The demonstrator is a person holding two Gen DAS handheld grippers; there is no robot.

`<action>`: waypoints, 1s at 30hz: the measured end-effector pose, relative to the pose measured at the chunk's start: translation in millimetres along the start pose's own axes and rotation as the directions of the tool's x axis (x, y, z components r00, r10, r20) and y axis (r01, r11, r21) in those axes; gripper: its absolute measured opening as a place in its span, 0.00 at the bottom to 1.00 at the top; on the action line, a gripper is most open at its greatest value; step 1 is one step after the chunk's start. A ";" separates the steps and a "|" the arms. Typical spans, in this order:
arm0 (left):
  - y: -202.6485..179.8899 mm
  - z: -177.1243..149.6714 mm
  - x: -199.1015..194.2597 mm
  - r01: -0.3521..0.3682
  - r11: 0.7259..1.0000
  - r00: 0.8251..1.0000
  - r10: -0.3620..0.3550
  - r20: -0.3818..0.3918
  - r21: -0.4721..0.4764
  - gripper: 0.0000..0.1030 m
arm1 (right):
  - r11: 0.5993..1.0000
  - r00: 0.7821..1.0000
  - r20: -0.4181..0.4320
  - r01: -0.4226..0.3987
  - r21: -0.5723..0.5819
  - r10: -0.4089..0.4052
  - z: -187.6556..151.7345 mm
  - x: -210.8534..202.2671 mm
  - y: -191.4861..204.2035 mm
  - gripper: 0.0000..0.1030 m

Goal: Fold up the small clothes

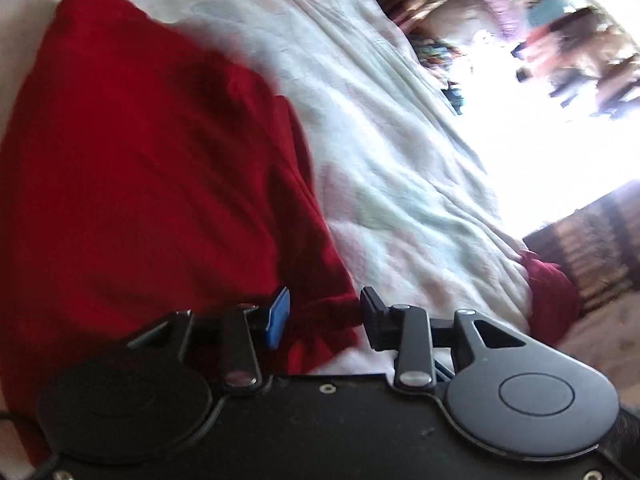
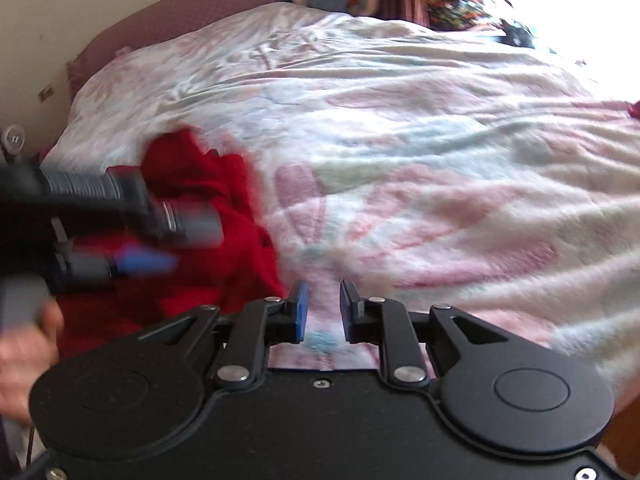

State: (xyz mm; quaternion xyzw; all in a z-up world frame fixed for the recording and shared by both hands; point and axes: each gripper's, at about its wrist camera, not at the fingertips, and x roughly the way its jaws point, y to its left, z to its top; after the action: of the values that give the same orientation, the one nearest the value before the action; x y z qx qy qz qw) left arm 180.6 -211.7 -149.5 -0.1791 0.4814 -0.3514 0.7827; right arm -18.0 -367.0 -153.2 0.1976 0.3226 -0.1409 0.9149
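Note:
A red garment (image 1: 152, 184) lies spread on the pale floral bedspread (image 1: 400, 184) and fills the left of the left wrist view. My left gripper (image 1: 324, 312) is open, its jaws well apart, just above the garment's near edge, holding nothing. In the right wrist view the red garment (image 2: 212, 216) lies bunched at the left, and the left gripper (image 2: 160, 240) hovers blurred over it. My right gripper (image 2: 323, 312) is open with a narrow gap, empty, over bare bedspread (image 2: 440, 184) to the right of the garment.
A second red cloth (image 1: 552, 292) lies at the bed's right edge. Pillows and patterned cushions (image 2: 460, 8) sit at the head of the bed by a bright window. A padded headboard (image 2: 180, 12) runs along the far left.

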 end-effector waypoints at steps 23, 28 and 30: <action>38.4 -74.3 -84.6 -0.460 0.759 0.887 0.412 0.207 0.460 0.39 | 0.899 0.939 -0.076 -0.296 0.324 0.337 12.3 39.5 -2.0 0.35; 41.1 -75.5 -87.8 -0.480 0.728 0.876 0.426 0.225 0.490 0.07 | 0.905 0.939 -0.091 -0.291 0.310 0.333 12.3 40.7 -1.3 0.35; 32.5 -82.8 -93.3 -0.473 0.738 0.880 0.414 0.231 0.482 0.05 | 0.910 0.941 -0.093 -0.286 0.299 0.326 14.2 42.9 0.6 0.36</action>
State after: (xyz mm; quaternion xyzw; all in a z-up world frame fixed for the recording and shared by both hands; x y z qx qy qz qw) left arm 93.0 -117.1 -150.1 0.1425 0.3526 -0.2619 0.8870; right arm 22.1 -378.5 -170.6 0.3832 0.3282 -0.0256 0.8630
